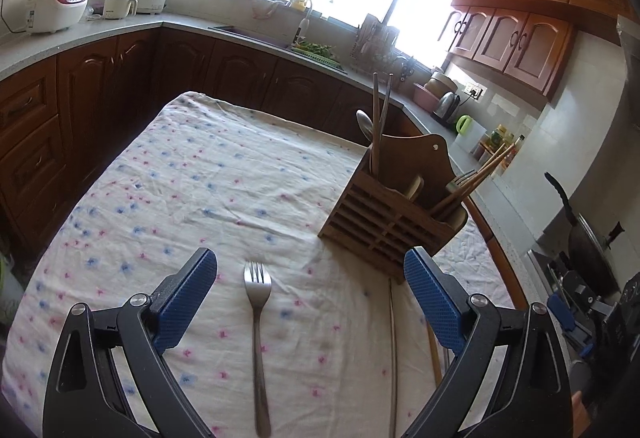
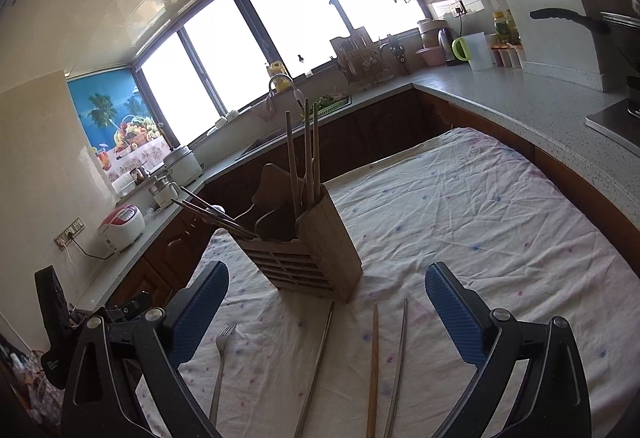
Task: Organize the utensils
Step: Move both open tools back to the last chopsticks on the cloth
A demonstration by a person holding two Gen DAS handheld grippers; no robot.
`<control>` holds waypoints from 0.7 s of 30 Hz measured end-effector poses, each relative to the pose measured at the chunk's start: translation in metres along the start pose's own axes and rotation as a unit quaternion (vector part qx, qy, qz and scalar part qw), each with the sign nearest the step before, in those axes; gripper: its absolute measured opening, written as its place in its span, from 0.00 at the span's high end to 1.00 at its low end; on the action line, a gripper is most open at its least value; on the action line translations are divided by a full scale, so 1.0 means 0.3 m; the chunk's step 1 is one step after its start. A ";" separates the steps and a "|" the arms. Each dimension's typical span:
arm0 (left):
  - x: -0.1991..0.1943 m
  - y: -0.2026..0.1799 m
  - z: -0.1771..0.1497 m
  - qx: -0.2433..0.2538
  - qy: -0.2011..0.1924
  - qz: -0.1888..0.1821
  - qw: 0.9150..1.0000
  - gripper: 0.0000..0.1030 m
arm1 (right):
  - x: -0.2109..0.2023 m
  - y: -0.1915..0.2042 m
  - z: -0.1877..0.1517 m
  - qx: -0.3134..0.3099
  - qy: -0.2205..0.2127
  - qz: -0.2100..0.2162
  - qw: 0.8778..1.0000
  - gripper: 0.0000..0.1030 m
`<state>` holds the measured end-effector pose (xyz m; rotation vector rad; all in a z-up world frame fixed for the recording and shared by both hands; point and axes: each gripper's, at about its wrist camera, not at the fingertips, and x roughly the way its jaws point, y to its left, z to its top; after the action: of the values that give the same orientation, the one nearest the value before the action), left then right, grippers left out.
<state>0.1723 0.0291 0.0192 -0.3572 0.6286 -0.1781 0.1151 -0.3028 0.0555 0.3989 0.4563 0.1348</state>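
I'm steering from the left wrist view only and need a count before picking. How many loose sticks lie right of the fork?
Observer: Three: a metal chopstick, a wooden chopstick and another metal one.
Operator: Is the right gripper holding any?
Observer: No, the right gripper is open and empty.
Operator: Anything beyond the holder's right end?
Observer: Only bare tablecloth right of the wooden holder.

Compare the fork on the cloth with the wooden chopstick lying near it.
The fork is shiny metal; the wooden chopstick is matte brown. The fork ends in tines; the chopstick is a plain straight stick. The fork lies left of the metal chopsticks; the wooden one lies between them. Both rest flat on the floral cloth, outside the holder.
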 end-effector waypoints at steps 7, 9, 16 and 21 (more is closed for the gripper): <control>-0.037 -0.008 -0.053 0.007 0.005 -0.007 1.000 0.06 | -0.048 -0.015 -0.038 0.009 0.001 -0.001 1.000 0.03; -0.043 -0.017 -0.071 0.011 0.008 -0.007 1.000 0.06 | -0.061 -0.022 -0.054 0.012 0.002 -0.002 1.000 0.03; -0.060 -0.046 -0.122 0.025 0.022 -0.012 0.999 0.06 | -0.077 -0.056 -0.102 0.018 0.010 -0.012 1.000 0.03; -0.055 -0.072 -0.149 0.041 0.031 -0.007 0.999 0.06 | -0.075 -0.084 -0.133 0.022 0.021 -0.024 0.999 0.03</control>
<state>0.1310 0.0013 0.0029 -0.2783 0.6771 -0.2289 0.0780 -0.3169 0.0215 0.4291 0.5098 0.0874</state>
